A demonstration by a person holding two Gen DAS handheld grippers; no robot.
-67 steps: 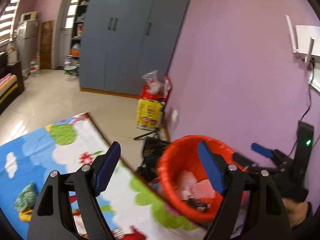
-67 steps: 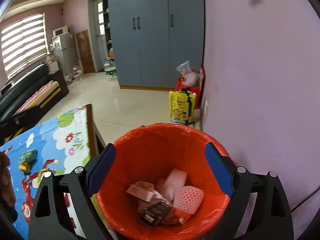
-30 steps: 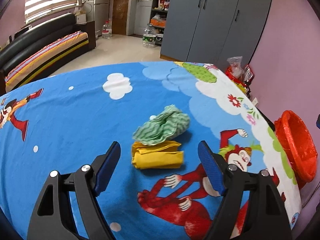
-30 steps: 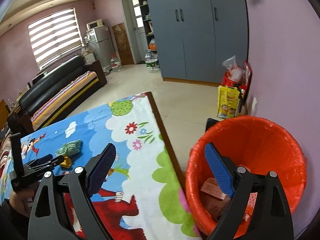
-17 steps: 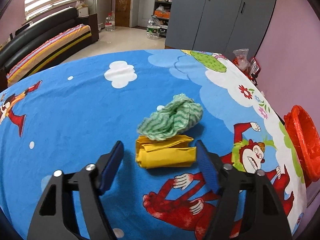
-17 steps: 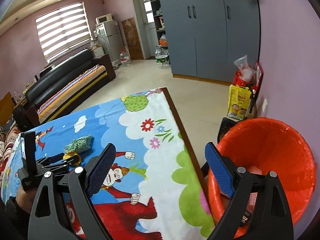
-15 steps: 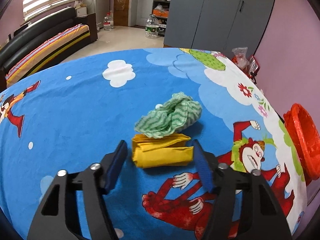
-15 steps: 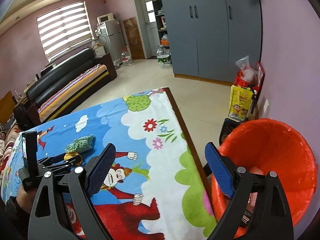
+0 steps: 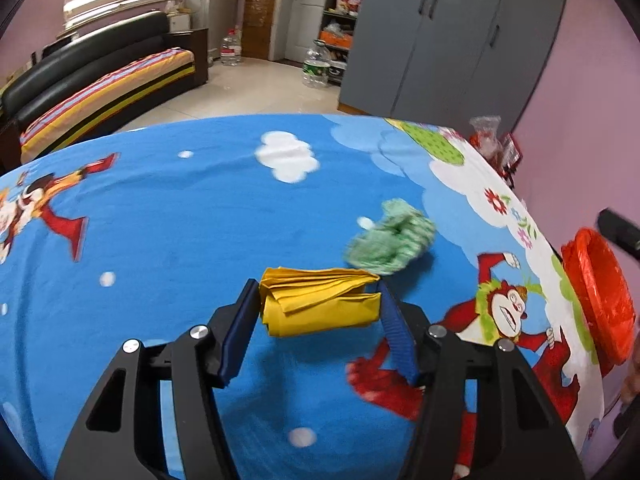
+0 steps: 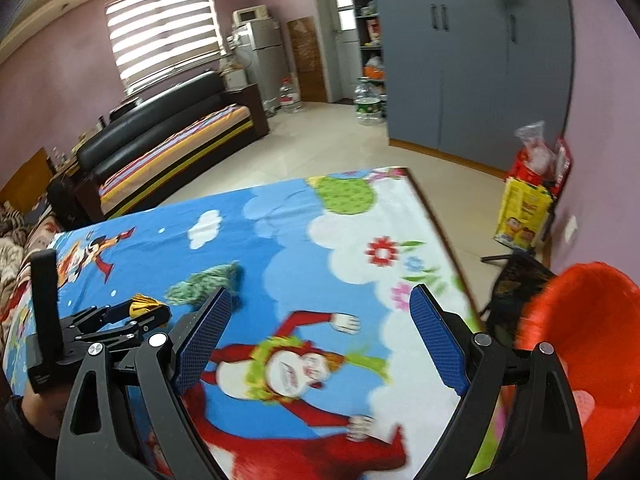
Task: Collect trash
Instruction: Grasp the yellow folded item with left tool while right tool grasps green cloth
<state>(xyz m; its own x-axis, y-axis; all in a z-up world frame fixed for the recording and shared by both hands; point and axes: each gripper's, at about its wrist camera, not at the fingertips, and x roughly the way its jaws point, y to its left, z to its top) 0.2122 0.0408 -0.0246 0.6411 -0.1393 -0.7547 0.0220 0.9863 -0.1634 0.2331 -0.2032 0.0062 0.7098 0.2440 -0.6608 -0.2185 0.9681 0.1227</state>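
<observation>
Left hand-held gripper (image 9: 318, 326): its 2 blue pads are clamped on the 2 ends of the yellow folded packet (image 9: 320, 306), 1 pad on the left end and 1 on the right.
Yellow folded packet: sits between the pads over the blue part of the cartoon-print cloth (image 9: 180, 240); a shadow lies on the cloth under it. From the right wrist view only a small yellow tip (image 10: 143, 304) shows at the left gripper's fingers.
Green crumpled rag (image 9: 390, 242): lies on the cloth, just beyond the packet and a little to its right; whether the 2 touch cannot be told.
Right hand-held gripper (image 10: 320, 336): pads wide apart with nothing between them, over the monkey figure on the cloth.
Counter (image 10: 436, 224): covered by the cloth; its brown right edge shows along the far right side.
Orange bin (image 10: 588, 344): stands off the counter's right edge, lined with an orange bag; 1 pale pink scrap shows low inside it.
Left hand (image 10: 38, 404): grips the left gripper's handle at the near left corner of the right wrist view.
Room: black sofa with a striped cover far left, grey wardrobe far right, pink walls.
</observation>
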